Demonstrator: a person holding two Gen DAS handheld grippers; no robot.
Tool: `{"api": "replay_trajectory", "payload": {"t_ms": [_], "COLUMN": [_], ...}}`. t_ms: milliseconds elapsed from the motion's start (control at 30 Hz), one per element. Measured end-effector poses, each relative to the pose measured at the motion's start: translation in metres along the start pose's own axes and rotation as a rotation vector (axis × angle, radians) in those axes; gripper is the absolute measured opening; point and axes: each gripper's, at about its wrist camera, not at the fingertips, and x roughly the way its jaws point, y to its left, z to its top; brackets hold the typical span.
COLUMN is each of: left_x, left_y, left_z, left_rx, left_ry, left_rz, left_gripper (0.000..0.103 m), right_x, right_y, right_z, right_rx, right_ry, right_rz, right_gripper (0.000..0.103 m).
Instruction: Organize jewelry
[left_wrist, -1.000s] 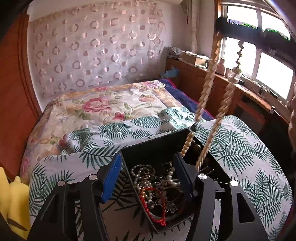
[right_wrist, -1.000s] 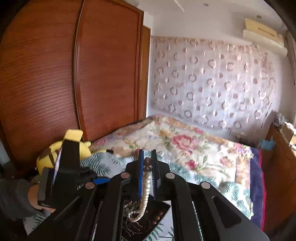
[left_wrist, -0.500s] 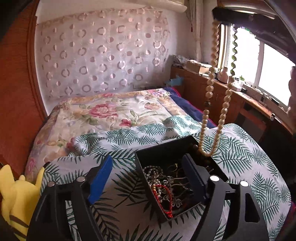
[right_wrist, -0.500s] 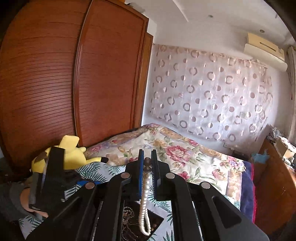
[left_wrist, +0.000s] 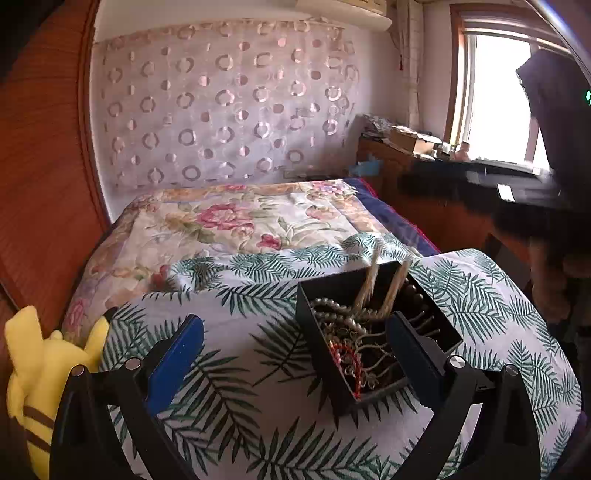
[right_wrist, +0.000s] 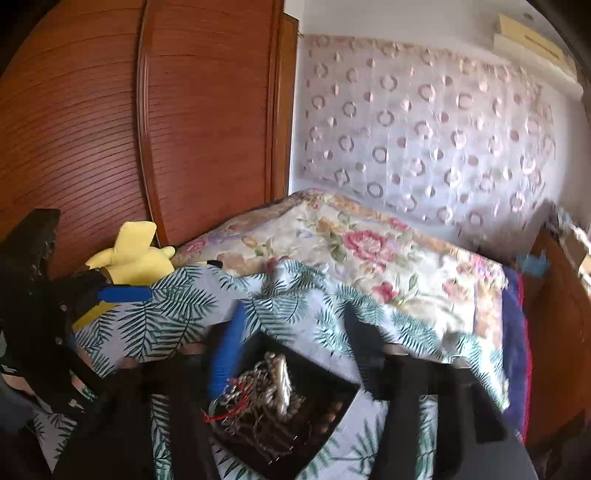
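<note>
A black jewelry box (left_wrist: 321, 365) full of tangled chains and beads sits on the fern-print cloth (left_wrist: 236, 317). A pearl necklace (left_wrist: 369, 286) shows as blurred streaks dropping into it. In the right wrist view the pearl necklace (right_wrist: 282, 380) lies on the pile inside the box (right_wrist: 325, 373). My right gripper (right_wrist: 295, 354) hovers just above the box, its jaws opening, with nothing pressed between them. My left gripper (left_wrist: 295, 354) stands low in front of the box, jaws opening wide. Its right finger overlaps the box's near corner and its pads grip nothing. From the left wrist, the right gripper (left_wrist: 480, 188) is a dark blur.
A yellow plush toy (left_wrist: 40, 373) lies at the left edge of the bed beside the wooden wardrobe (right_wrist: 110, 129). A floral bedspread (left_wrist: 236, 225) stretches behind the cloth. A wooden desk (left_wrist: 424, 206) with clutter runs under the window on the right.
The right gripper's jaws parted and let go of the pearl necklace, which fell into the box; that gripper sank toward it. The left gripper widened and drew back from the box.
</note>
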Motion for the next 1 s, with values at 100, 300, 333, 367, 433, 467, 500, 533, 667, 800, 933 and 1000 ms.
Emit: {"api": "replay_trajectory", "payload": {"t_ms": [100,300,333,367,433,467,500,533,667,800,933,1000], "left_x": [-0.009,-0.034,-0.040,-0.044,-0.054,-0.062,-0.067,-0.074,-0.097,-0.119,-0.133,-0.136], "left_y": [-0.002,-0.012,-0.015,-0.016,-0.020,-0.023,-0.026,-0.028,-0.035,-0.042,-0.046,-0.048], "left_z": [-0.004,-0.015,-0.018,-0.019,-0.025,-0.028,-0.030,-0.033,-0.040,-0.049,-0.055,-0.058], "left_rx": [-0.005,-0.014,-0.016,-0.019,-0.026,-0.025,-0.024,-0.028,-0.046,-0.046,-0.049,-0.043], "left_ry": [-0.005,-0.017,-0.021,-0.025,-0.033,-0.040,-0.049,-0.057,-0.081,-0.104,-0.125,-0.131], "left_rz": [0.010,0.036,0.044,0.047,0.051,0.058,0.065,0.076,0.110,0.136,0.138,0.151], "left_gripper": [0.095,0.095,0.095,0.095,0.095,0.095,0.095,0.095,0.095,0.095,0.095,0.095], "right_x": [-0.006,-0.039,-0.045,-0.053,-0.067,-0.077,-0.084,-0.092,-0.125,-0.146,-0.157,-0.160], "right_y": [0.003,0.009,0.009,0.012,0.016,0.019,0.021,0.024,0.036,0.047,0.055,0.059], "right_z": [-0.011,-0.044,-0.049,-0.057,-0.068,-0.075,-0.082,-0.088,-0.110,-0.122,-0.128,-0.131], "right_rx": [0.025,0.106,0.116,0.133,0.157,0.176,0.192,0.211,0.280,0.319,0.320,0.311], "right_ry": [0.006,-0.019,-0.024,-0.031,-0.047,-0.060,-0.073,-0.085,-0.137,-0.163,-0.181,-0.181], "right_rz": [-0.008,-0.052,-0.063,-0.082,-0.112,-0.133,-0.149,-0.163,-0.207,-0.248,-0.283,-0.305], "right_gripper": [0.059,0.060,0.066,0.069,0.082,0.085,0.091,0.095,0.101,0.101,0.101,0.101]}}
